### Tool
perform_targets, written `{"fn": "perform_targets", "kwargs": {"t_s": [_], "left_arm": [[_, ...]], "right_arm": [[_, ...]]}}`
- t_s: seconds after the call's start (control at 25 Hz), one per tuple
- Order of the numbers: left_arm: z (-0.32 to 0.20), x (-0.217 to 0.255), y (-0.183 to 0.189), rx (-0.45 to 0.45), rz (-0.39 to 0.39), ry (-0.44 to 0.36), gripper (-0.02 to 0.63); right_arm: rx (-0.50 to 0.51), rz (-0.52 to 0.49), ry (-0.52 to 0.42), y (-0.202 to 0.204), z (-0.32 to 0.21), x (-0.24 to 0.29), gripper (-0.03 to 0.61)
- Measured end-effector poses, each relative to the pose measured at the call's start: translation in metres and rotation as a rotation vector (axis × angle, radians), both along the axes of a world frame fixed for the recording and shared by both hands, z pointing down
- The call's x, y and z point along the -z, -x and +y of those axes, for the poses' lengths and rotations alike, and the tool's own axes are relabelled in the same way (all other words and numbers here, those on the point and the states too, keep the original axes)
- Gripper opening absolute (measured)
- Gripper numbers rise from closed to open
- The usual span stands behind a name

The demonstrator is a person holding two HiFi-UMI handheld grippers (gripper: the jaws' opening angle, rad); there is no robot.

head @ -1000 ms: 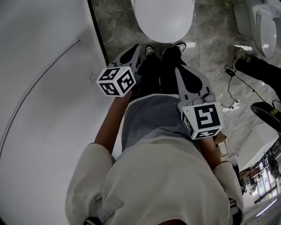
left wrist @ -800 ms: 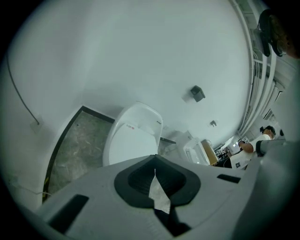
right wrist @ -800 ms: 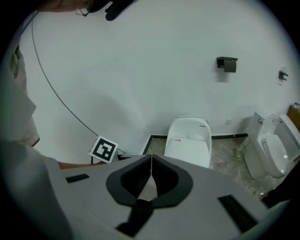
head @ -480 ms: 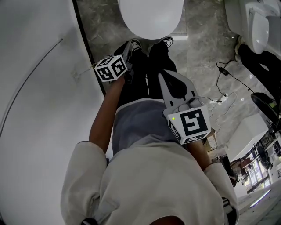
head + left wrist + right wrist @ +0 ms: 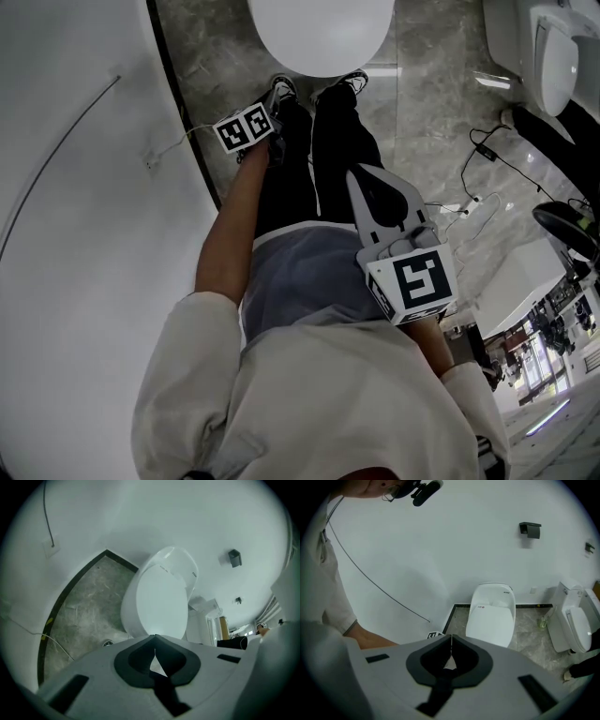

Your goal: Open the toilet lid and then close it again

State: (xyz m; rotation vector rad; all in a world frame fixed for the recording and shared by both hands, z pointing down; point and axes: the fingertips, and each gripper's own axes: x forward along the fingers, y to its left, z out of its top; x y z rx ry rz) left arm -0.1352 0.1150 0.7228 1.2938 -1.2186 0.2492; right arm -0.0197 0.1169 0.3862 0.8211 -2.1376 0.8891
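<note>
Left gripper (image 5: 154, 638) is pointing down at the toilet lid (image 5: 157, 603), its jaws pressing together on nothing. The lid is lying flat and closed, its front edge just beyond the jaw tips; contact seems unlikely but cannot be confirmed. Right gripper (image 5: 451, 639), jaws likewise clenched and empty, is hanging well back from the lid, above the person's legs (image 5: 323, 159).

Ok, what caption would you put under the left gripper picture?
The left gripper, jaws shut and empty, points at the closed white toilet lid.
</note>
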Motion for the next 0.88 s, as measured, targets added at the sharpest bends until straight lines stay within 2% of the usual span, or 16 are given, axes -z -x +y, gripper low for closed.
{"fn": "perform_targets", "kwargs": {"t_s": [0.12,0.2,0.4,0.56,0.72,0.88], "left_arm": [[-0.007,-0.018,-0.005,-0.056,-0.029,0.017,0.005],[-0.011,-0.028,-0.008,-0.063,-0.026,0.022,0.005],[-0.016,-0.055,-0.010,0.043,0.047,0.063,0.008],[-0.028,-0.067,-0.009,0.171,0.105,0.054,0.010],[-0.035,-0.075,-0.018,0.188,0.164,0.024,0.116],[-0.041,-0.084,-0.019,0.191,0.157,0.020,0.133]], "right_arm": [[0.024,0.013,0.016,-0.002,0.004,-0.006,0.011],[0.022,0.021,0.029,-0.006,0.006,-0.009,0.011],[0.023,0.017,0.089,-0.009,0.012,-0.015,0.011],[0.038,0.011,0.137,-0.010,0.014,-0.021,0.011],[0.037,0.020,0.162,-0.010,0.020,-0.029,0.011],[0.028,0.022,0.188,-0.017,0.026,-0.035,0.011]]}}
